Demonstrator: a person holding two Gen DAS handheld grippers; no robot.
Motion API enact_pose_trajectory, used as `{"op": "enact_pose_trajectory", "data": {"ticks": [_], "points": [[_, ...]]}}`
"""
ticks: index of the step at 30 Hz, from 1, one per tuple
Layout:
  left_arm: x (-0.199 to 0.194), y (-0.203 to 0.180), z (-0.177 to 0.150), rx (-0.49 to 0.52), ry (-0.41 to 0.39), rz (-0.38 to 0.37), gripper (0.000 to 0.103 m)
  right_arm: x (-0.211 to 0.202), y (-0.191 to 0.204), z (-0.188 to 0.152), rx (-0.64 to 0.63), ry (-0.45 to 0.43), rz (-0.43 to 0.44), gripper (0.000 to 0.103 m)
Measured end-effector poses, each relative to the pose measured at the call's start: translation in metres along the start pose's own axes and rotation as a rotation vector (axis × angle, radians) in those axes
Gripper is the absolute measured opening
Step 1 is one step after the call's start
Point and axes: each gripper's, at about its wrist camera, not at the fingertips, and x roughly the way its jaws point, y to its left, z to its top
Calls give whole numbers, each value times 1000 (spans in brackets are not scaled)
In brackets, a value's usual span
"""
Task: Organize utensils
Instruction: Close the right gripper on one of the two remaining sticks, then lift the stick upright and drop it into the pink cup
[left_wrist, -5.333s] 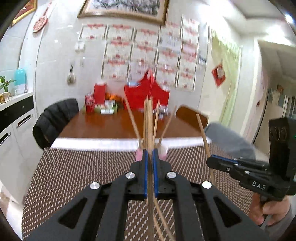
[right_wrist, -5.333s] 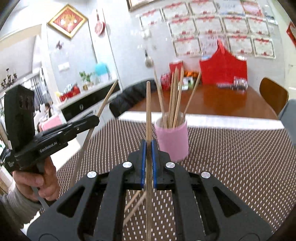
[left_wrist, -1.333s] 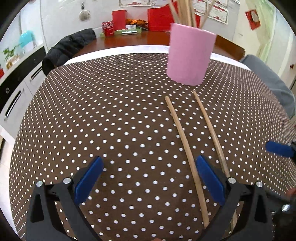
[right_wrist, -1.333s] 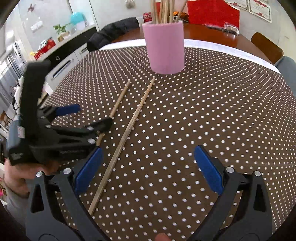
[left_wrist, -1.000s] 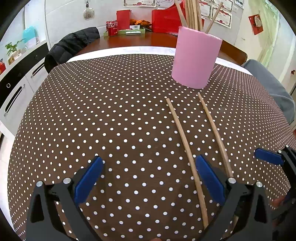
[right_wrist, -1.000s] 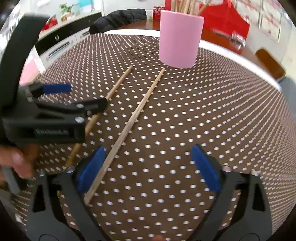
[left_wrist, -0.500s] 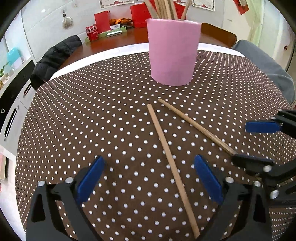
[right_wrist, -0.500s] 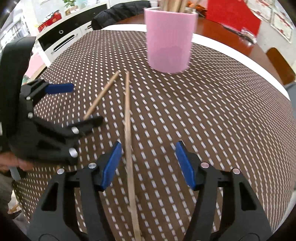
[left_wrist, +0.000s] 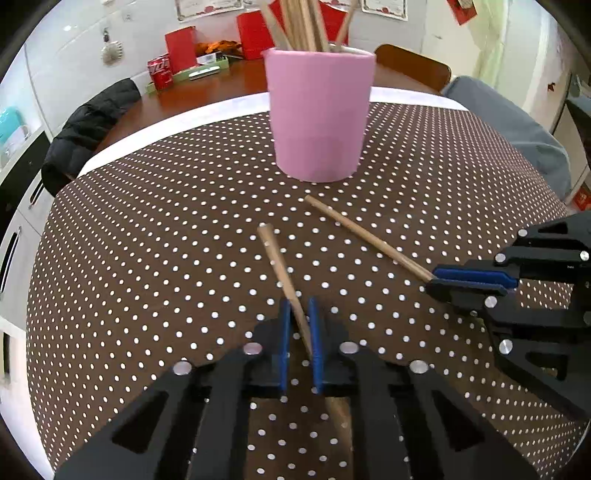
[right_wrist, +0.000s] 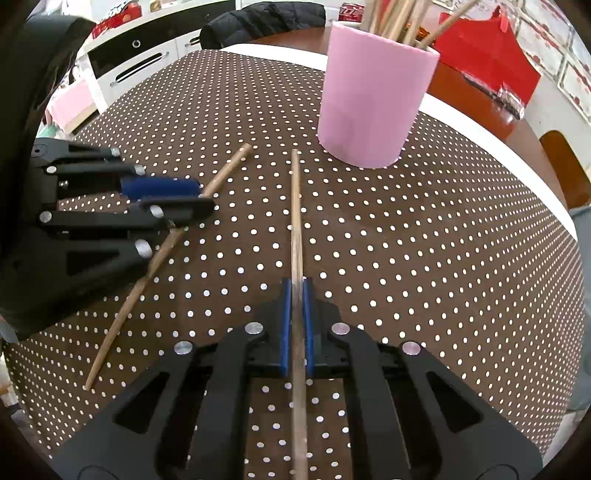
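Note:
A pink cup with several wooden chopsticks standing in it sits on the brown polka-dot tablecloth. My left gripper is shut on a loose chopstick, whose far end points toward the cup. In the right wrist view the left gripper sits at the left, clamped on that chopstick. My right gripper is shut on the second chopstick, which runs straight ahead toward the cup. From the left wrist view the right gripper pinches this chopstick at its near end.
Behind the cloth lies a white strip and a wooden table with red boxes and cans. A black jacket hangs on a chair at the left. Grey clothing sits at the right edge. White cabinets stand beyond.
Both grippers have gone from wide open to shut, each on one of the two loose chopsticks. Both have shifted so their chopstick sits centred between the pads.

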Motion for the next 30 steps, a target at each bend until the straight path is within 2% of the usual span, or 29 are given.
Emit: {"op": "enact_pose_trajectory", "data": {"ticks": [5, 12, 15, 18, 23, 30], "points": [[0, 1, 2, 4, 10, -11, 6, 5, -7, 9, 63, 4, 44, 7], [3, 2, 6, 27, 13, 1, 6, 11, 2, 24, 13, 31, 6, 7], [0, 7, 4, -17, -13, -24, 6, 7, -1, 21, 45, 9, 22, 6], [-12, 15, 3, -71, -71, -59, 6, -7, -8, 13, 83, -55, 68, 6], [-44, 19, 4, -134, -193, -79, 6, -44, -17, 5, 121, -204, 122, 6], [-103, 16, 13, -181, -420, -128, 6, -91, -23, 1, 174, -425, 224, 6]]}}
